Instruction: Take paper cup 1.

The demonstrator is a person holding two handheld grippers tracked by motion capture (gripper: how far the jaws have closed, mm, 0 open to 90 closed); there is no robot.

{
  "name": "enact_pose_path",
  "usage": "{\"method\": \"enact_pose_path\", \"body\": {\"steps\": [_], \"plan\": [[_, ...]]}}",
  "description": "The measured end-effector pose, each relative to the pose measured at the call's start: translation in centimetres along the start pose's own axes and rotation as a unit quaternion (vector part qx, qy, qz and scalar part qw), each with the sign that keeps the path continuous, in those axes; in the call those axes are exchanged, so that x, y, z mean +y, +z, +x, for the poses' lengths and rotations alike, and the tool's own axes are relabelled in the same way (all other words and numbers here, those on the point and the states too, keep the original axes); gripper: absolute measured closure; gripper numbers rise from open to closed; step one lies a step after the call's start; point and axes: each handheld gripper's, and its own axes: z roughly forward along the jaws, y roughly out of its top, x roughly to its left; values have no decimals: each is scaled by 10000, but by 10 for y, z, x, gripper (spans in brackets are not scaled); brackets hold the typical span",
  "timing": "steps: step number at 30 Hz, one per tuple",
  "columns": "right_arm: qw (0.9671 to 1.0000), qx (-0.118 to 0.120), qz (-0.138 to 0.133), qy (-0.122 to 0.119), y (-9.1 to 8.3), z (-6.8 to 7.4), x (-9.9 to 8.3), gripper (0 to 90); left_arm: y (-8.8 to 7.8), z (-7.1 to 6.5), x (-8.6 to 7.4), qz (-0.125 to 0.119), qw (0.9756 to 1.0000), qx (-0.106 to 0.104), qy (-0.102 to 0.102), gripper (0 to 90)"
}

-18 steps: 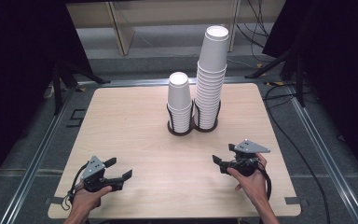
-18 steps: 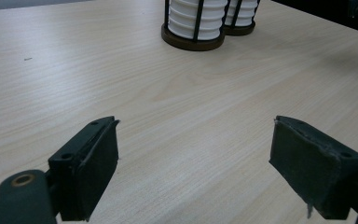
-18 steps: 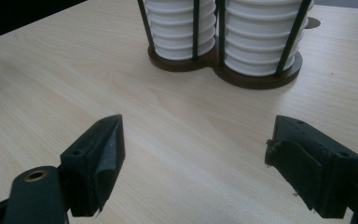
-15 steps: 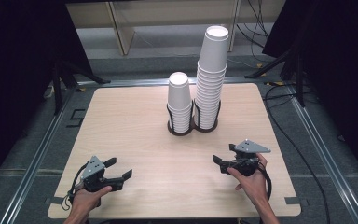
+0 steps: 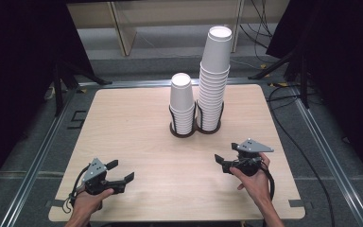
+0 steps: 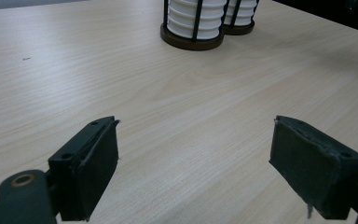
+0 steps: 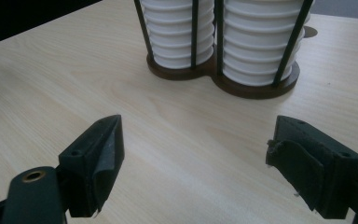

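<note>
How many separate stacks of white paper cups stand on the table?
2. The shorter stack stands in the holder's left ring; the taller stack stands beside it in the right ring, at the table's far middle.

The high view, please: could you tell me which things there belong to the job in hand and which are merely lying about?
Belonging to the job:
- short cup stack
- tall cup stack
- black two-ring holder
- left claw, open
- right claw, open

Just lying about:
- wooden table, bare near the claws
- cables on the floor
- pale shelf unit behind the table
</note>
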Motion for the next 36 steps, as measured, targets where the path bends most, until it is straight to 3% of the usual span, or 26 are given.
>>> {"method": "enact_pose_path", "body": {"steps": [2, 4, 6, 7, 8, 9, 16, 18, 21, 22, 23, 25, 29, 32, 35, 36], "plan": [[10000, -32, -37, -27, 1, -1, 3, 183, 0, 0, 0, -1, 10000, 0, 3, 148], [9999, 13, -17, 116, 0, 1, 4, 183, 0, 0, 0, -10, 10000, -10, -9, 148], [10000, 31, -54, -11, 1, -1, 9, 183, 0, 0, 0, -13, 10000, 3, -11, 148], [9998, 63, -125, 163, 2, 1, 11, 183, -2, -1, 0, 43, 9999, 58, -95, 148], [9999, 18, -128, -29, 1, -1, 14, 183, -2, -1, 0, 50, 9999, 66, -111, 148], [9999, 69, -138, 70, 2, 0, 17, 183, -1, 0, 0, -57, 10000, -10, -37, 148], [9997, 91, -189, -91, 8, 3, 40, 184, -1, -1, 0, -111, 9999, -23, -52, 148], [9996, 124, -241, -95, 11, 4, 43, 184, -1, -1, 1, -61, 10000, -18, 46, 148], [9996, 101, -203, -173, 15, 7, 54, 182, -3, -3, 0, 67, 9999, 69, -32, 148], [9996, 101, -203, -173, 15, 7, 54, 182, -1, -1, 1, -30, 10000, -3, 56, 148], [9995, 118, -246, -137, 17, 10, 60, 181, -2, -2, 0, 58, 10000, 65, -4, 148], [9990, 121, -336, -249, 20, 9, 62, 181, -2, -2, 0, 44, 10000, 49, 16, 148], [9986, 195, -460, -184, 27, 16, 74, 164, 0, -2, -1, 1, 10000, -8, 30, 148], [9980, 196, -510, -319, 31, 19, 84, 163, -1, -1, 0, 17, 10000, 7, 53, 148], [9975, 258, -596, -281, 36, 22, 92, 160, -1, -1, 0, 29, 10000, 19, 60, 148], [9978, 267, -561, -241, 37, 25, 96, 160, -2, -3, -1, 134, 9999, 99, -34, 148]]}}
